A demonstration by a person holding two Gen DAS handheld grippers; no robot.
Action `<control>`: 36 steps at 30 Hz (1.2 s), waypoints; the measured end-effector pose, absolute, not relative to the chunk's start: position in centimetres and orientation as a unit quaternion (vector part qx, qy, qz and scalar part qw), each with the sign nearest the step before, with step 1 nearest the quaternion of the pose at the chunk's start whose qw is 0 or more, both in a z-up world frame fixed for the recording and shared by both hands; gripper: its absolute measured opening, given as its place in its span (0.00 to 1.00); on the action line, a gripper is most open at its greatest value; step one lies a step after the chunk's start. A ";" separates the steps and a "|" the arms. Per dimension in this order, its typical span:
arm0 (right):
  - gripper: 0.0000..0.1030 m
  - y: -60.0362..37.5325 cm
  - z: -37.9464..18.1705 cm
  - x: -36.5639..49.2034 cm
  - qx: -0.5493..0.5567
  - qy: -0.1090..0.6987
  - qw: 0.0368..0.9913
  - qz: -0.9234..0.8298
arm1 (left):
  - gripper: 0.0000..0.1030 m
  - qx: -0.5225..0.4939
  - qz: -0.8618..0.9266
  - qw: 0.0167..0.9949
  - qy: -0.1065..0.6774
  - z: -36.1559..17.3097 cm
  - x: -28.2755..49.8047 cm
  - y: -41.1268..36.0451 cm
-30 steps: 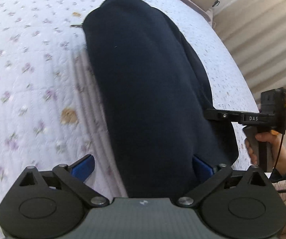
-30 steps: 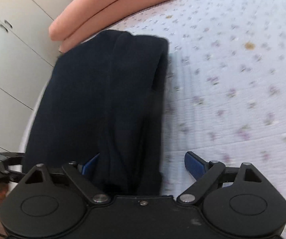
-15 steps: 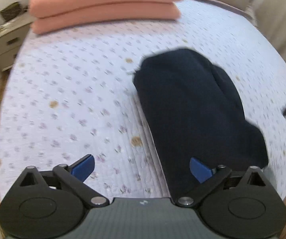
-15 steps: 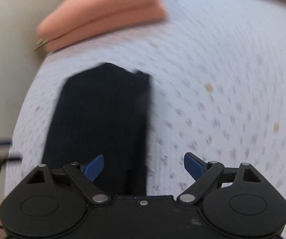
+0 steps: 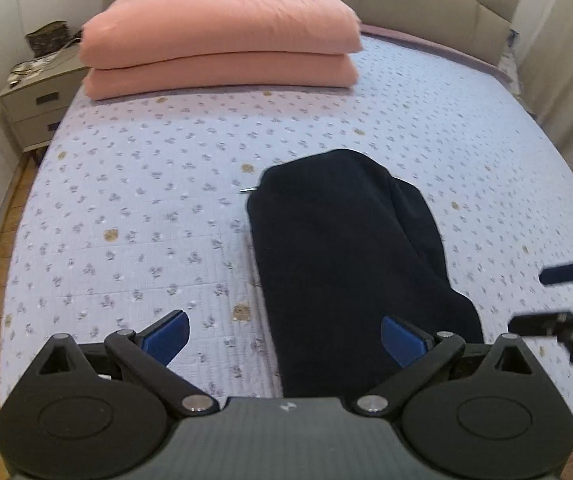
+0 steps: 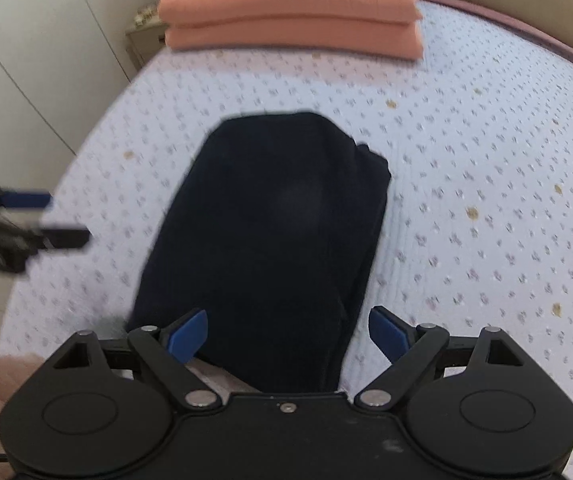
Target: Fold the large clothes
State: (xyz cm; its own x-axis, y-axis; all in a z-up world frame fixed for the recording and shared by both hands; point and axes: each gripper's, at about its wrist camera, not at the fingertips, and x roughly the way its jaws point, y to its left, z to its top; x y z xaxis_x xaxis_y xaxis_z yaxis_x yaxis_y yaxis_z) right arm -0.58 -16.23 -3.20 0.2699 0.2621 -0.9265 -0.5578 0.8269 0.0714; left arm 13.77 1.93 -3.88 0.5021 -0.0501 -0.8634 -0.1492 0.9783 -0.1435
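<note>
One folded dark garment [image 5: 350, 264] lies centre-frame on the floral bedspread [image 5: 134, 208], two pink pillows [image 5: 218, 44] stacked at top, while left gripper [image 5: 284, 336] and right gripper [image 6: 288, 330] hover with fingers spread, empty.

No readable text or labels.

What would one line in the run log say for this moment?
garment: folded, dark, lying on bed | left gripper: open, empty | right gripper: open, empty | pink bedding: stacked at headboard
</note>
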 end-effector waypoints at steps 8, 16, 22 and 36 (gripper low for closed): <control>1.00 -15.9 -3.8 -0.7 -0.142 0.550 0.778 0.268 | 1.00 -0.085 0.007 0.857 0.509 -4.1 14.0 1.3; 1.00 -15.8 -3.9 -0.8 -0.145 0.550 0.776 0.272 | 1.00 -0.087 0.004 0.854 0.513 -4.4 14.0 1.2; 1.00 -15.8 -3.9 -0.7 -0.145 0.550 0.776 0.272 | 1.00 -0.088 0.003 0.854 0.513 -4.3 14.0 1.2; 1.00 -15.7 -3.9 -0.8 -0.148 0.550 0.774 0.276 | 1.00 -0.099 0.000 0.853 0.513 -4.5 14.0 1.5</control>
State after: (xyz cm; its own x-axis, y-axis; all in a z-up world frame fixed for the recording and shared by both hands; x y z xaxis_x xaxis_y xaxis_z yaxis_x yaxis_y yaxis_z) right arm -0.77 -15.71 -3.93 0.2433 0.2639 -0.9334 -0.5901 0.8040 0.0735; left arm 13.98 1.46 -4.46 0.4742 -0.1013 -0.8746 -0.1009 0.9805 -0.1683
